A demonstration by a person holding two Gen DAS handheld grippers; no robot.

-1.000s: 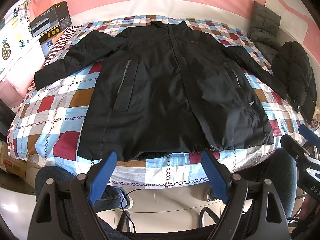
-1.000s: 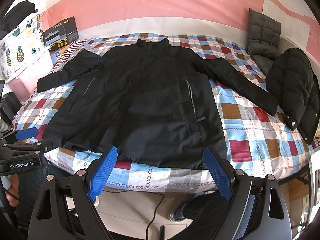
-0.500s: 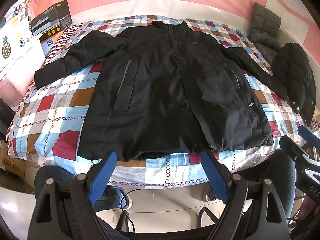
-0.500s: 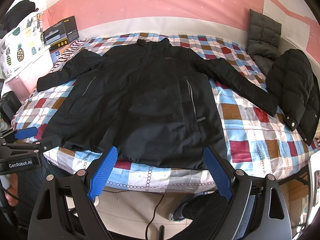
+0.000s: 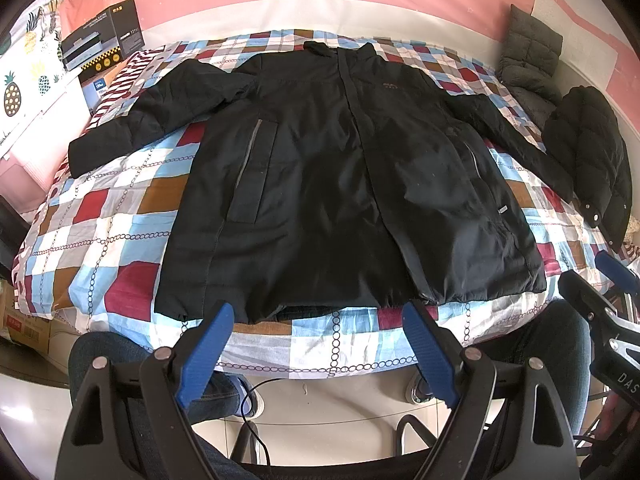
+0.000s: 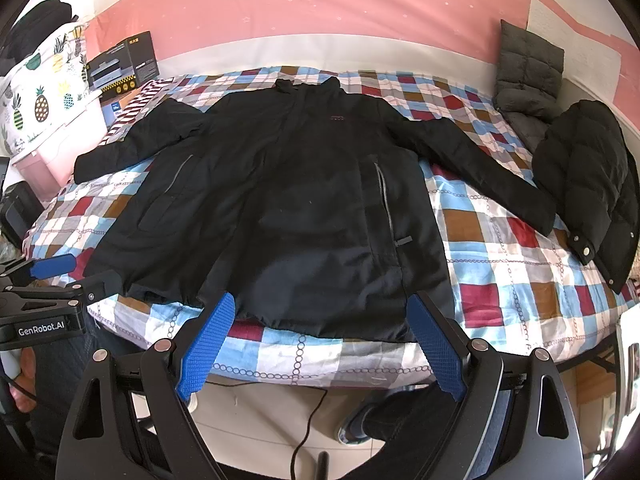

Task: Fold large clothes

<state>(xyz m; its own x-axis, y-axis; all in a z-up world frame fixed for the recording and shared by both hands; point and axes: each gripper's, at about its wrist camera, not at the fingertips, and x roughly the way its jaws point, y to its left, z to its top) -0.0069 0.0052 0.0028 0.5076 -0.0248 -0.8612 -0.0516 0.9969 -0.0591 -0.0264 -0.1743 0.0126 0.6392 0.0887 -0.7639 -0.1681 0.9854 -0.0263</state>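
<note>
A large black jacket (image 5: pixel 340 184) lies spread flat, front up, on a checked bed (image 5: pixel 100 220), both sleeves stretched out to the sides. It also shows in the right wrist view (image 6: pixel 288 216). My left gripper (image 5: pixel 318 344) is open and empty, held off the bed's near edge just below the jacket's hem. My right gripper (image 6: pixel 324 340) is open and empty, also just short of the hem. Each gripper shows at the edge of the other's view: the right one (image 5: pixel 608 292) and the left one (image 6: pixel 52 280).
A second black puffer coat (image 6: pixel 592 184) lies at the bed's right edge, with a grey cushion (image 6: pixel 528 80) behind it. Boxes (image 5: pixel 100 36) and a pineapple-print bag (image 6: pixel 44 92) stand at the far left. A person's legs and a cable are below, on the floor.
</note>
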